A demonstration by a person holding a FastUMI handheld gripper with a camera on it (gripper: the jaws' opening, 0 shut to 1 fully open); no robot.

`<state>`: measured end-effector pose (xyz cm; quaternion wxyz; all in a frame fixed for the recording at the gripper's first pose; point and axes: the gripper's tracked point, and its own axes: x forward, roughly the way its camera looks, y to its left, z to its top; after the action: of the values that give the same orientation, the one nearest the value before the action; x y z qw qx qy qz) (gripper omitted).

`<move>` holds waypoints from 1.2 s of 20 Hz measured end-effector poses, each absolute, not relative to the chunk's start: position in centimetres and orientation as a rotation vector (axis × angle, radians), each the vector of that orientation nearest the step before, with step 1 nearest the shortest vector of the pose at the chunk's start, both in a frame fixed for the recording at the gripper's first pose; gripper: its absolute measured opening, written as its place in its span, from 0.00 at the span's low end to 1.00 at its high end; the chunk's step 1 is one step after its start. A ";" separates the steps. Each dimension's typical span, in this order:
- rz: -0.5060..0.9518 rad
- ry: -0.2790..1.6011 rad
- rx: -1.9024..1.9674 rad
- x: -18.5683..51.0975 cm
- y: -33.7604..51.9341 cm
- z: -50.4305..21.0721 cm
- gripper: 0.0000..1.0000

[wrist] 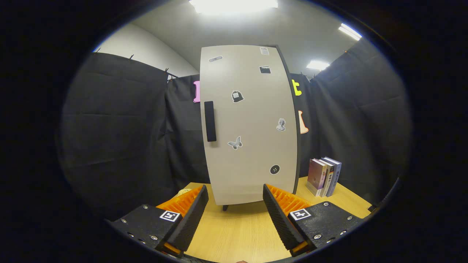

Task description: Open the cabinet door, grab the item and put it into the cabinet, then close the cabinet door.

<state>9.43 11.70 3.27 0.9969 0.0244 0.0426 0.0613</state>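
A tall pale cabinet [248,124] stands on the wooden table [237,230], straight ahead of my fingers. Its door is shut and carries several small stickers. A dark vertical handle [210,121] sits near the door's left edge, well above and beyond my left finger. My gripper [236,201] is open, with nothing between its fingers, and hangs over the table just short of the cabinet's foot. A small pale object [184,191] peeks out behind my left finger; I cannot tell what it is.
A few books [324,176] stand upright on the table to the right of the cabinet. Black cloth walls close in the booth on the left, behind and on the right. The table's right edge runs past the books.
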 end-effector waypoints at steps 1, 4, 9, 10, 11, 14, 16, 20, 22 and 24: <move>0.124 0.086 0.046 9.4 11.7 3.2 0.93; 0.129 0.087 0.042 9.3 11.9 3.1 0.93; 0.135 0.086 0.039 9.3 11.9 3.1 0.93; 0.135 0.085 0.038 9.4 11.9 3.2 0.93; 0.136 0.084 0.039 9.5 11.9 3.2 0.93; 0.137 0.084 0.041 9.6 11.9 3.2 0.93; 0.137 0.083 0.037 9.7 11.9 3.3 0.93; 0.139 0.079 0.034 9.8 12.0 3.4 0.93; 0.139 0.080 0.033 9.9 12.0 3.4 0.93; 0.138 0.079 0.037 9.8 11.9 3.5 0.93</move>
<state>9.85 11.90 3.46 0.9967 0.0182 0.0395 0.0689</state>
